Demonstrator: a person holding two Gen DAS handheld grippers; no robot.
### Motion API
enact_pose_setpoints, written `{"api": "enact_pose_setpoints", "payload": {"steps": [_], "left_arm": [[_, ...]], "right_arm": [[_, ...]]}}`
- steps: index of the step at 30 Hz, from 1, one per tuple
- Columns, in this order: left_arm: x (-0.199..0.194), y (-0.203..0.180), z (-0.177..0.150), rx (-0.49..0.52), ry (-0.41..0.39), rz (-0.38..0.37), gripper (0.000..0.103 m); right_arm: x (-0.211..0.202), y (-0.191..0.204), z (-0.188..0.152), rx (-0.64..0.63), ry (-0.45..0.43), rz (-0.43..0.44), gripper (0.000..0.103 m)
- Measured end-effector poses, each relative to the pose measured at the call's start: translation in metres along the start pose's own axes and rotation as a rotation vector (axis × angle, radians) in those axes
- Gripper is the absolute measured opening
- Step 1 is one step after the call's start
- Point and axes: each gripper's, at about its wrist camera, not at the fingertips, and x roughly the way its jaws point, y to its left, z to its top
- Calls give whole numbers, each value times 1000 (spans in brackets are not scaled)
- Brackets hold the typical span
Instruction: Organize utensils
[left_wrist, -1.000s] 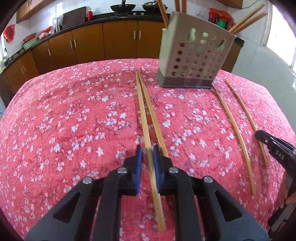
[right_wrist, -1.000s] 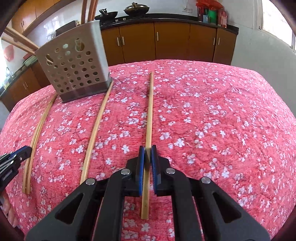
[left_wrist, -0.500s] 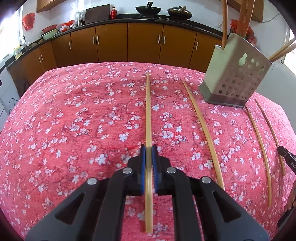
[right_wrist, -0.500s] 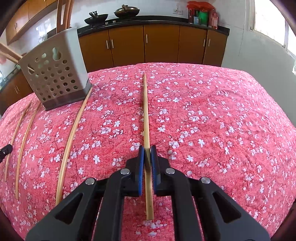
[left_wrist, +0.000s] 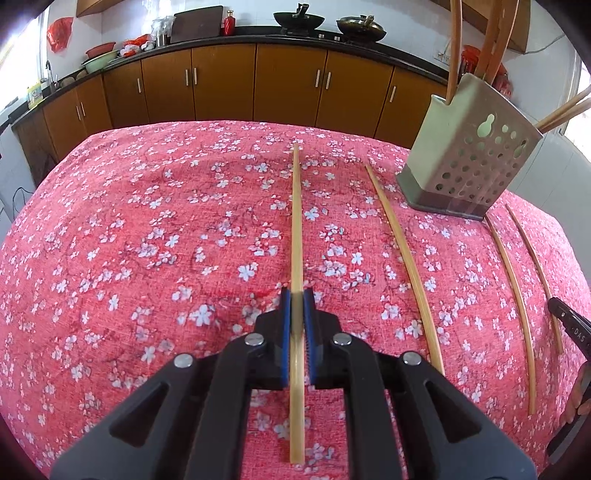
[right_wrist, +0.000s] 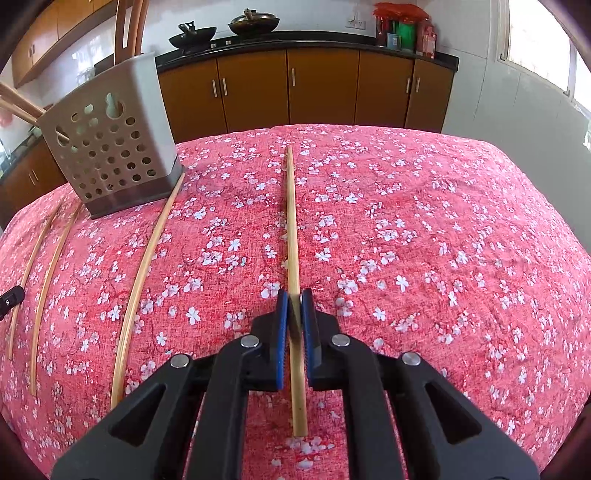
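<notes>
The left gripper (left_wrist: 296, 306) is pinching one chopstick (left_wrist: 296, 221) near its thick end, and the right gripper (right_wrist: 294, 306) is pinching another chopstick (right_wrist: 291, 229) the same way, likely so each thin tip leads into the holder (left_wrist: 467, 162). Three more are lying loose on the cloth (left_wrist: 147, 221) near the holder, awaiting collection.

My left gripper (left_wrist: 296, 295) is showing black plastic arms with triangular cut-outs, four silver screw heads across the linkage, and blue ridged pads (left_wrist: 284, 332) lining the inner faces of its fingers. My right gripper (right_wrist: 294, 295) is looking the same: black frame, silver screws, blue toothed pads (right_wrist: 282, 325). In the left view its black edge is showing small white lettering.
</notes>
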Motion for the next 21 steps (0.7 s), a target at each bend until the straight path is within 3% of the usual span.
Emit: {"api": "enact_pose_setpoints", "payload": {"steps": [21], "left_arm": [[-1, 1, 1, -10, 0, -4, 11]], "right_arm": [[0, 0, 0, 1, 0, -1, 9]]}}
